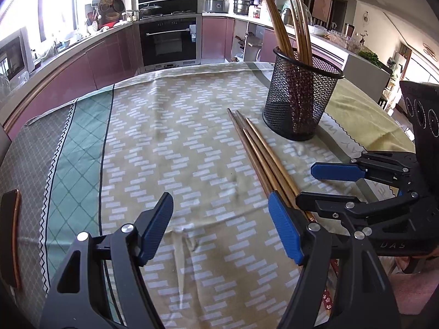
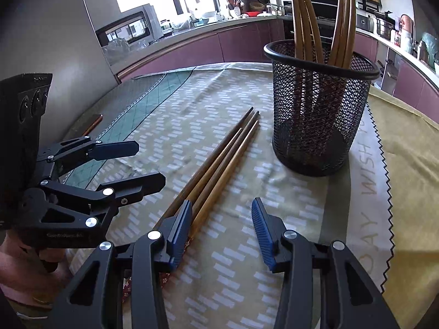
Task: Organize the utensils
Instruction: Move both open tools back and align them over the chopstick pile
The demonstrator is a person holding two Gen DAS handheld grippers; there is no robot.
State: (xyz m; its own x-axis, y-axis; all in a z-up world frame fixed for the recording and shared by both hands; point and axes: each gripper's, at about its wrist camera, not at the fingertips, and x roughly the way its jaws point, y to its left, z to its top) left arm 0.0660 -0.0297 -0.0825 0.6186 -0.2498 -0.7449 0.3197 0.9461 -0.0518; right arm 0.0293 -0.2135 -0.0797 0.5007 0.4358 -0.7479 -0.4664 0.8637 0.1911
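Stowed upright in black wire-mesh cup (image 2: 318,104): several brown wooden chopsticks (image 2: 304,19). Remaining loose on patterned tablecloth (image 1: 170,126): four (image 1: 258,148). Left gripper (image 1: 219,227) and right gripper (image 2: 219,230): apart, empty.

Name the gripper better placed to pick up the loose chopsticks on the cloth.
Probably the right gripper. Its open jaws sit low beside the loose chopsticks, one finger already against the bundle. The left gripper opens mostly over bare tablecloth, with the chopsticks outside its finger.

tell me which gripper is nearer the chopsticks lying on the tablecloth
Right, narrowly. The right gripper has the chopsticks by its inner finger, handles running under it. The left gripper sits beside them, its pad at their edge.
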